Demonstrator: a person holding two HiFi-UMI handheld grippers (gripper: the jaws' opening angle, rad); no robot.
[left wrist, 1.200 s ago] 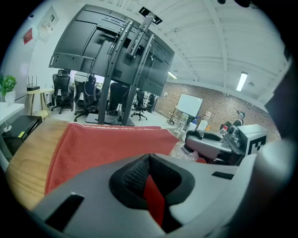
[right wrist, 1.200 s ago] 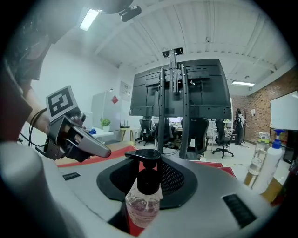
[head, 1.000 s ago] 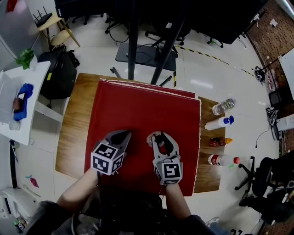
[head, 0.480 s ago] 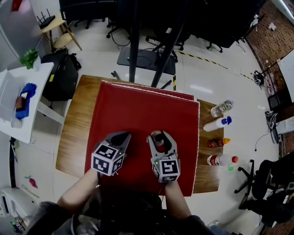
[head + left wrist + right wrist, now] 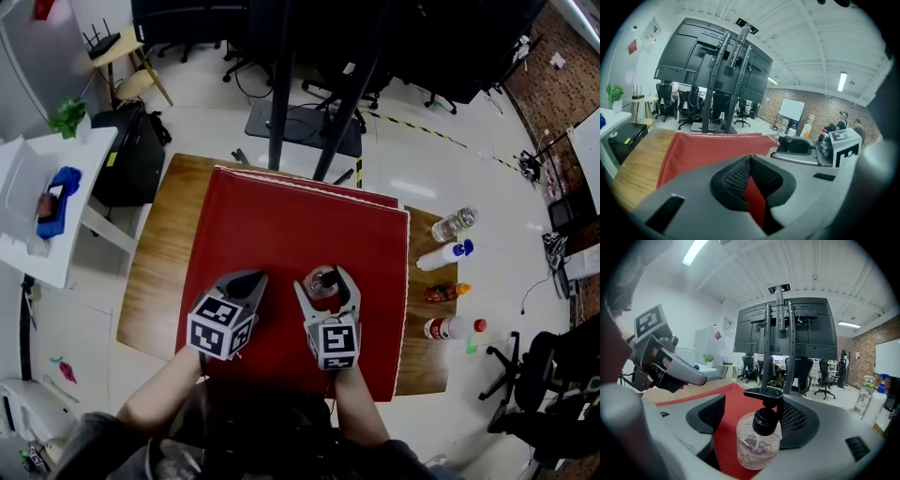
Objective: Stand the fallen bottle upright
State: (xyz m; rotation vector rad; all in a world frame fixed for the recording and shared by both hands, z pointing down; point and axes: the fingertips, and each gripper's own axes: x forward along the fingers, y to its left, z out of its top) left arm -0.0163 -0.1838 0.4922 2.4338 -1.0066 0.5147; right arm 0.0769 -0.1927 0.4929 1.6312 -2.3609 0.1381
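A clear pump bottle point(image 5: 322, 285) with a black pump head stands upright on the red cloth point(image 5: 281, 216). My right gripper point(image 5: 324, 277) straddles it and its jaws are opening. In the right gripper view the bottle point(image 5: 758, 446) sits between the pads, with a gap at the left pad and the right pad close beside it. My left gripper point(image 5: 247, 275) hovers over the cloth to the bottle's left, shut and holding nothing. In the left gripper view its jaws meet at the tips point(image 5: 750, 161).
The cloth covers most of a wooden table point(image 5: 155, 253). Several other bottles point(image 5: 448, 251) lie or stand along the table's right edge. A black stand point(image 5: 281, 94) and office chairs are beyond the far edge. A white table point(image 5: 28, 206) stands to the left.
The right gripper's jaws have spread wide and no longer clamp the pump bottle, which stays upright between them. The left gripper stays shut in nearly the same place.
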